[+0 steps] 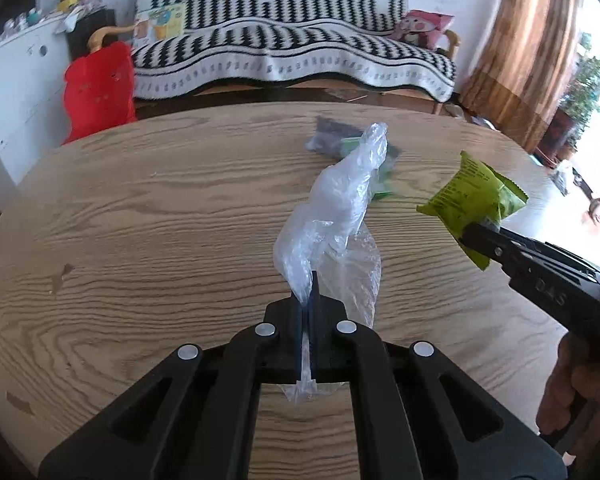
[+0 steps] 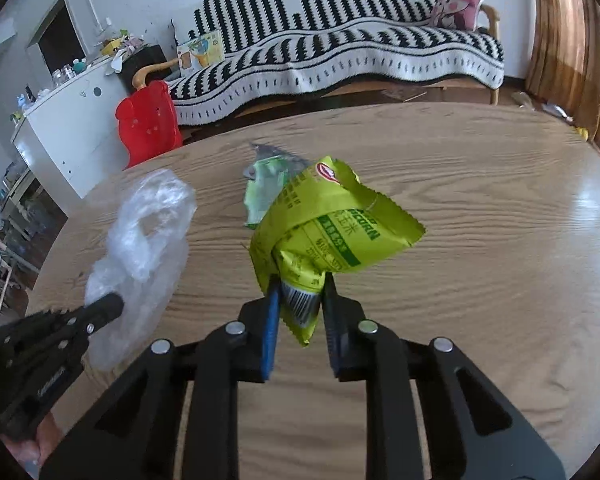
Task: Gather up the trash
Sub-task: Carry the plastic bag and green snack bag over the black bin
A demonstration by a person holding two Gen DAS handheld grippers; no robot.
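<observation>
On the wooden table (image 1: 140,208) you have bare grain all along the left and near sides; its far edge curves round in front of a striped sofa (image 1: 300,48), with a red plastic chair (image 1: 100,88) at the far-left rim. From the right wrist view the tabletop (image 2: 500,240) runs open to the right up to a glare patch near the right edge.

Your left gripper (image 1: 308,292) has its jaws pressed fully together on a clear plastic bag (image 1: 336,204). Thin, crinkled, translucent film; it stands up and trails away from the jaws toward the far side, and a scrap pokes out behind the fingers. In the right wrist view the same bag (image 2: 140,232) sits at the left with the left gripper (image 2: 112,306) clamped on its near end.

Your right gripper (image 2: 300,300) has jaws part closed, a narrow gap, pinching a yellow-green snack wrapper (image 2: 328,232) by its barcode end. Crumpled, printed green text, torn top, held off the table. The left wrist view shows that wrapper (image 1: 472,204) at the right in the right gripper (image 1: 480,236).

Beyond both, more trash lies on the table: a dark packet (image 1: 332,140) and a pale green wrapper (image 2: 264,188), close together; can't tell if they touch.
</observation>
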